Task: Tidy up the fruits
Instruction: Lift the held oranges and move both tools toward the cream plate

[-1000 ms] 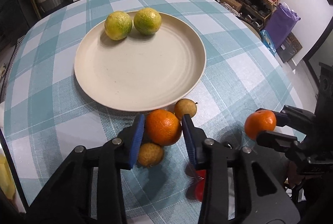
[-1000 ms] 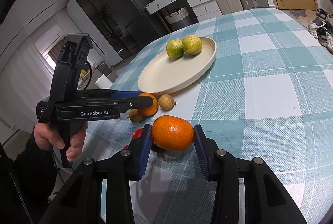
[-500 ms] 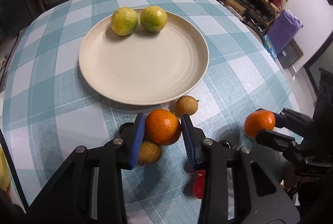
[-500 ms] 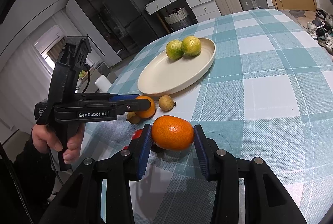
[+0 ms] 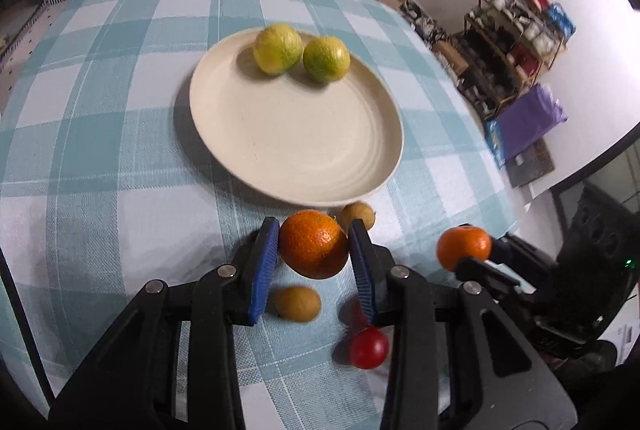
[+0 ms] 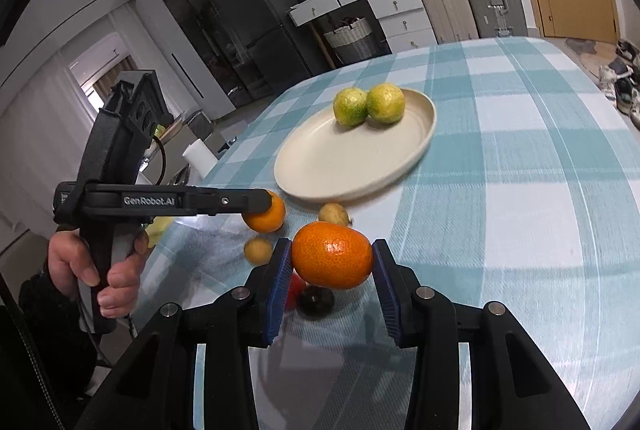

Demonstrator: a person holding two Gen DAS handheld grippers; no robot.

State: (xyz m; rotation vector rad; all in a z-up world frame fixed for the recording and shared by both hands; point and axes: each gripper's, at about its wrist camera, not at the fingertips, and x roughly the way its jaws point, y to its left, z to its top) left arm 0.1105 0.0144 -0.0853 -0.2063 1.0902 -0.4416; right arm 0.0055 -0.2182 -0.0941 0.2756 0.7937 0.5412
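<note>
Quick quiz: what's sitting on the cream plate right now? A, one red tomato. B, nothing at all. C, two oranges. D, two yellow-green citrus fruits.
D: two yellow-green citrus fruits sit side by side at the far edge of the cream plate; both oranges are off it, one clamped in each gripper.

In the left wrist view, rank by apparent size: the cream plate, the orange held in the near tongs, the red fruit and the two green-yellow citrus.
1. Round cream plate, clearly largest.
2. Orange in the left tongs; nearness inflates it.
3. The two green-yellow citrus, look alike, unranked.
4. Small red fruit, partly hidden.
</note>
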